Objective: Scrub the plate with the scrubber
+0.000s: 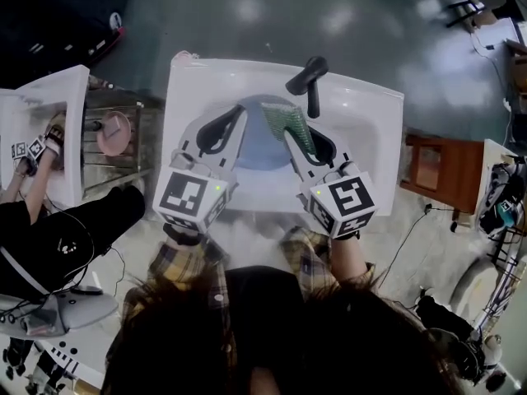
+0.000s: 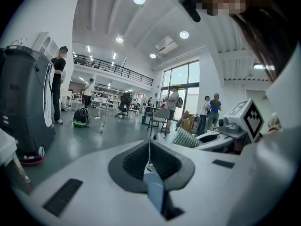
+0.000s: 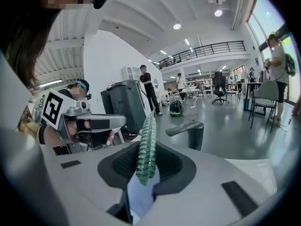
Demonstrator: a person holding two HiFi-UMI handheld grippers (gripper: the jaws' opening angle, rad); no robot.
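Left tongs: the left tongs (image 1: 237, 118) were clenched on the left rim of the plate (image 1: 259, 145). In the left gripper view the plate showed only as a thin edge running up between the two dark pads.
Right tongs: the right tongs (image 1: 294, 141) were clenched on the scrubber (image 1: 284, 120). In the right gripper view its ribbed green body stood up out of the jaws, edge toward the camera.
Plate: blue-grey and round, it was held over the basin of the sink (image 1: 366, 113), between the two pairs of tongs.
Scrubber: in the head view it lay across the upper right part of the plate, but whether it pressed on the plate could not be told.
Sink: white, with a black faucet (image 1: 310, 79) at its far rim, just beyond the scrubber.
Hands: plaid sleeves (image 1: 193, 262) led to both tools, and each tool carried a marker cube (image 1: 191, 197) at its near end.
Left of the sink: a second person (image 1: 58, 237) in black held another tool at a neighbouring basin, with a pink plate (image 1: 113, 132) on the rack beside it.
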